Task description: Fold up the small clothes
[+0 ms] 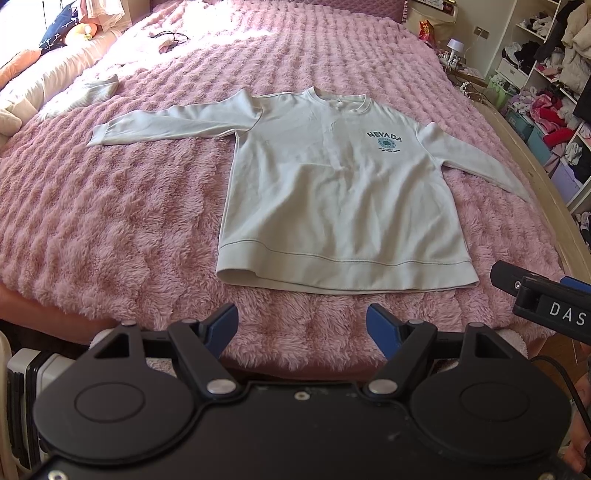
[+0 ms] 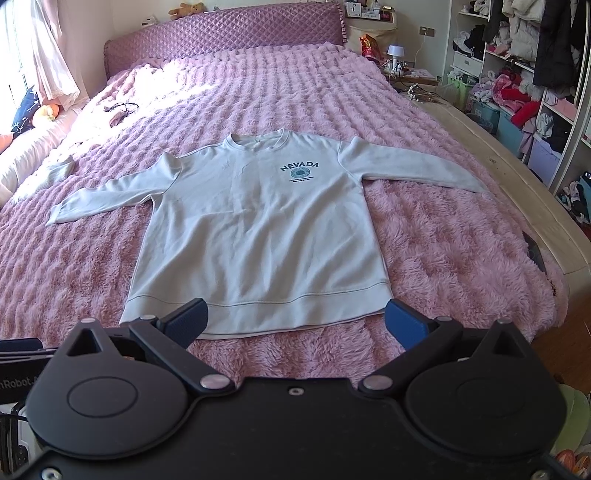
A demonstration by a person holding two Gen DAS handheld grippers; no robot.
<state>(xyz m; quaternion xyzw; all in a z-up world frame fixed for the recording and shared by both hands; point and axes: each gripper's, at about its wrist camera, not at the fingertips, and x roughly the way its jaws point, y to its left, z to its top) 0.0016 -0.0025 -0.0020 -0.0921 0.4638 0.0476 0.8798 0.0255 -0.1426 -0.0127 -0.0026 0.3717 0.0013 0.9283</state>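
Note:
A pale grey-white long-sleeved sweatshirt (image 1: 332, 192) with a dark "NEVADA" print lies flat and face up on the pink fluffy bedspread (image 1: 110, 206), both sleeves spread out. It also shows in the right wrist view (image 2: 251, 229). My left gripper (image 1: 302, 325) is open and empty, just short of the sweatshirt's hem near the bed's foot. My right gripper (image 2: 295, 319) is open and empty, its fingertips over the hem. The right gripper also shows at the right edge of the left wrist view (image 1: 543, 295).
A small folded white garment (image 1: 92, 94) lies at the bed's left side, near pillows and a soft toy (image 1: 83, 31). A dark cable (image 1: 168, 37) lies far up the bed. Shelves full of clothes (image 2: 524, 85) and a nightstand with a lamp (image 2: 397, 53) stand to the right.

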